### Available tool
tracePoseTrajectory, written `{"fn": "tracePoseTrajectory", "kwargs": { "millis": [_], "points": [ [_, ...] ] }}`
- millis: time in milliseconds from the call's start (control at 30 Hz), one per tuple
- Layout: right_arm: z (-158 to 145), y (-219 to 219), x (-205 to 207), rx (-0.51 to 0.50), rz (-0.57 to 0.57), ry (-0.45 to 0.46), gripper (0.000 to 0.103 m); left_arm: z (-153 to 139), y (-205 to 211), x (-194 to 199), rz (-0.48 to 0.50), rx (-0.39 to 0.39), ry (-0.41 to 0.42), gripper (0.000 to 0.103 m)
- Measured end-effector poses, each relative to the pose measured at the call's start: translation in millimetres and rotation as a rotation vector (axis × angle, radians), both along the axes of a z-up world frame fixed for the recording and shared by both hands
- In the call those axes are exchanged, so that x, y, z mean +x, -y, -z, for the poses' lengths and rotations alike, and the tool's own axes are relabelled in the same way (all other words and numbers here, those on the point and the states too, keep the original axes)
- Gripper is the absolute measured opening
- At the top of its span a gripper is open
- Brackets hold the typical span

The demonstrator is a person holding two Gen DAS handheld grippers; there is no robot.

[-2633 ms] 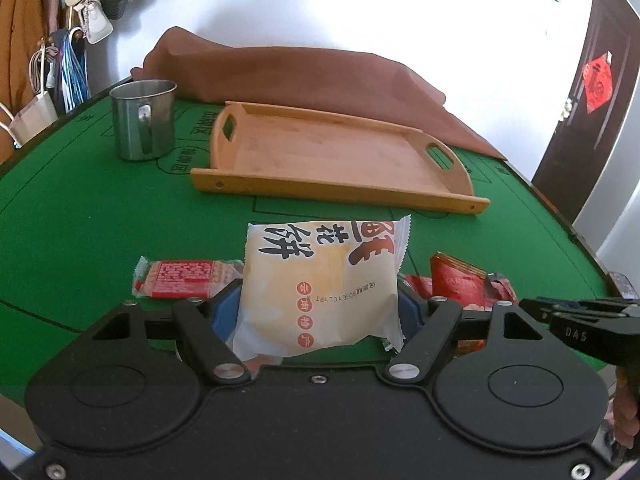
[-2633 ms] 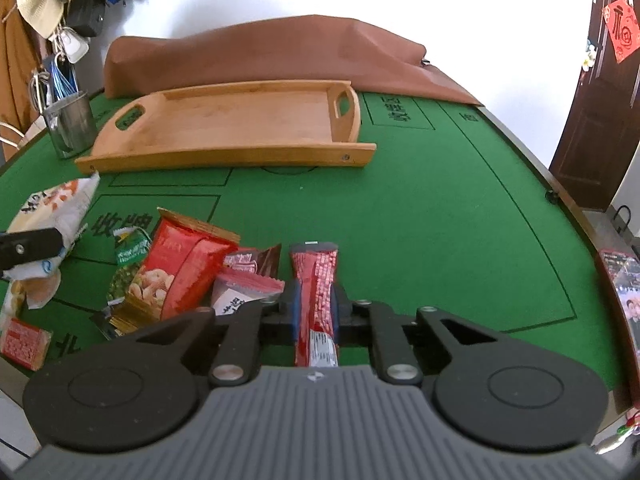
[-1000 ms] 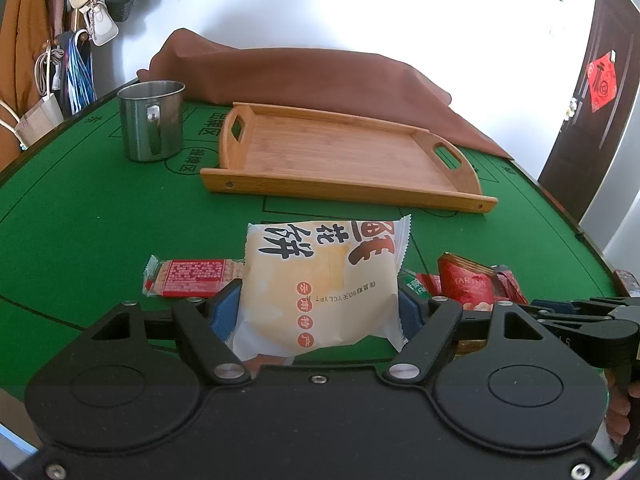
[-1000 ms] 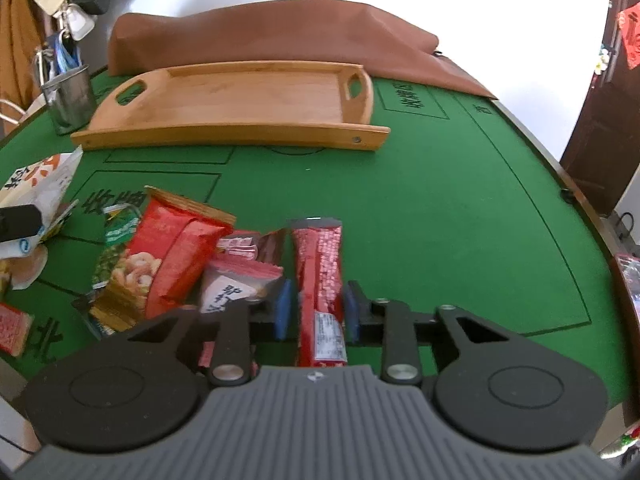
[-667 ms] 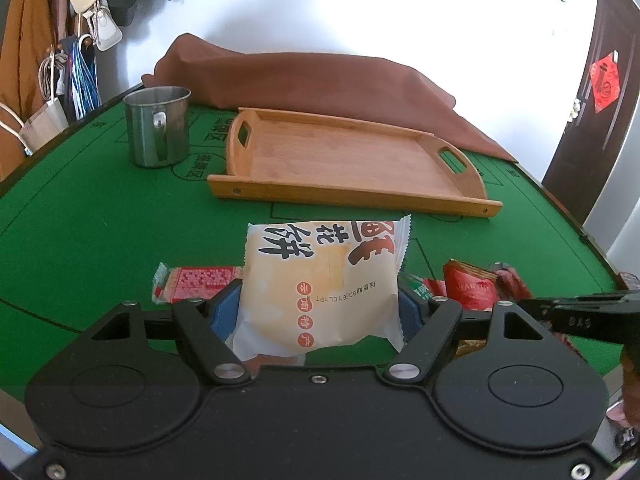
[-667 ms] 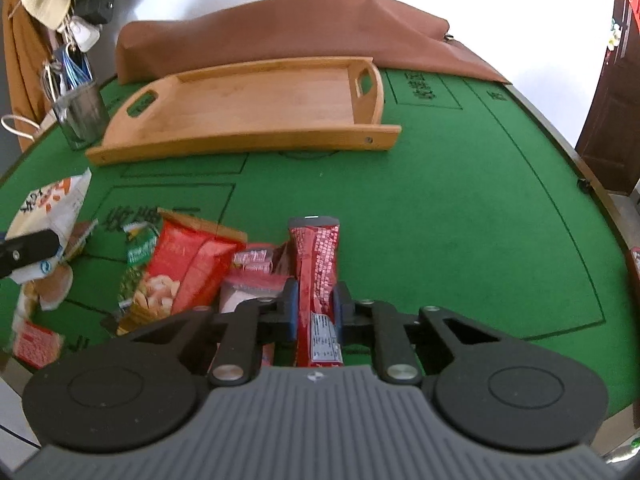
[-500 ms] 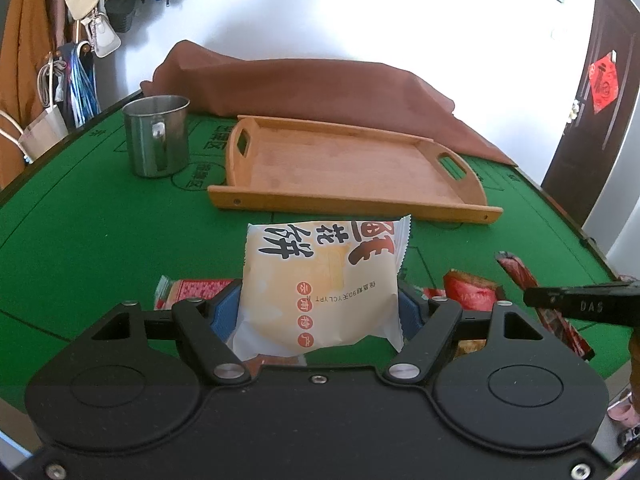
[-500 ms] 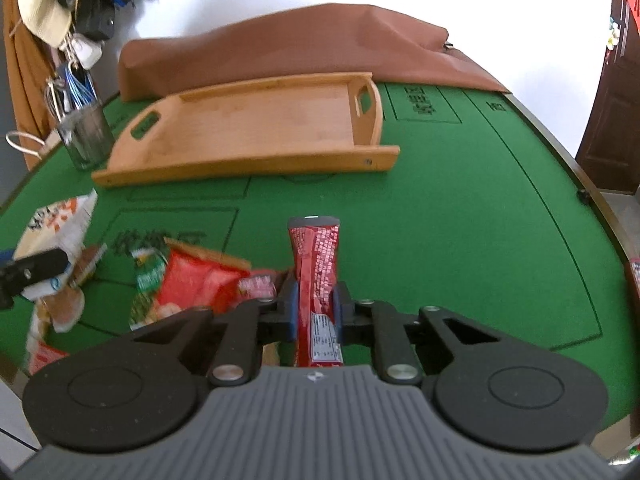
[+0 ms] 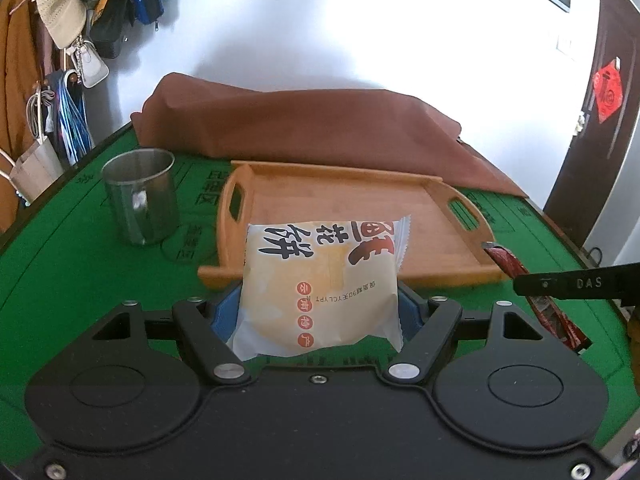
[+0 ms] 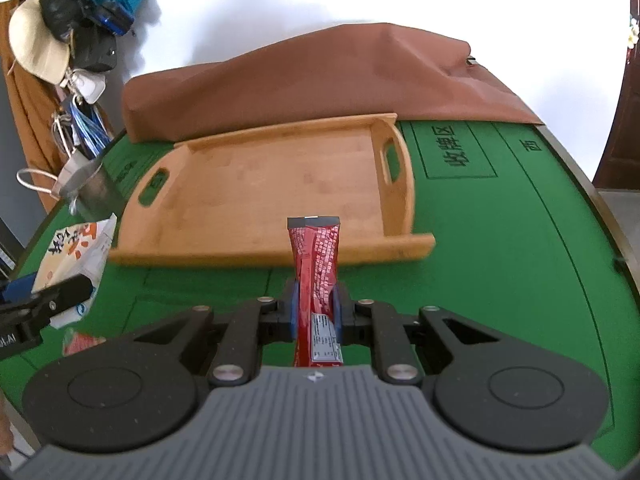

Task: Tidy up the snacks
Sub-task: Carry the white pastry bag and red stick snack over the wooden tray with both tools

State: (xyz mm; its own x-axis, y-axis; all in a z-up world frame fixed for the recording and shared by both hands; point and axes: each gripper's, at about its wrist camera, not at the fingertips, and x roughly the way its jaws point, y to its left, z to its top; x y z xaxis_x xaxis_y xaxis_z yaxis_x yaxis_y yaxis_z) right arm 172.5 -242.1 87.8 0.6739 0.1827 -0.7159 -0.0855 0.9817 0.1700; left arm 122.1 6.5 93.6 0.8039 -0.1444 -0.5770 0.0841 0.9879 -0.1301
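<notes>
My left gripper (image 9: 318,304) is shut on a cream pastry packet (image 9: 320,284) with black and red lettering, held above the green table just short of the wooden tray (image 9: 352,196). My right gripper (image 10: 316,312) is shut on a long red snack stick (image 10: 316,264), also lifted and pointing at the wooden tray (image 10: 260,176). The red stick (image 9: 508,264) and a black finger of the right gripper show at the right of the left wrist view. The pastry packet (image 10: 76,248) shows at the left of the right wrist view. The tray holds nothing.
A steel mug (image 9: 140,196) stands left of the tray. A brown cloth (image 9: 300,124) lies heaped behind the tray against the white wall. Bags and hats (image 10: 60,32) hang at the far left. A red packet (image 10: 78,342) lies on the table below the left gripper.
Both grippers rose off the table and moved toward the tray with their snacks. The red stick left the snack pile, which has dropped out of view.
</notes>
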Motion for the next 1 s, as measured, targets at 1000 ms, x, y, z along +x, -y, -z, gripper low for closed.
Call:
{"fn": "tracePoseTrajectory", "kwargs": {
  "millis": [1000],
  "points": [
    [39, -11, 188, -0.026, 0.052, -0.119, 0.020, 54, 45, 221, -0.058, 0.003, -0.192, 0.074]
  ]
}}
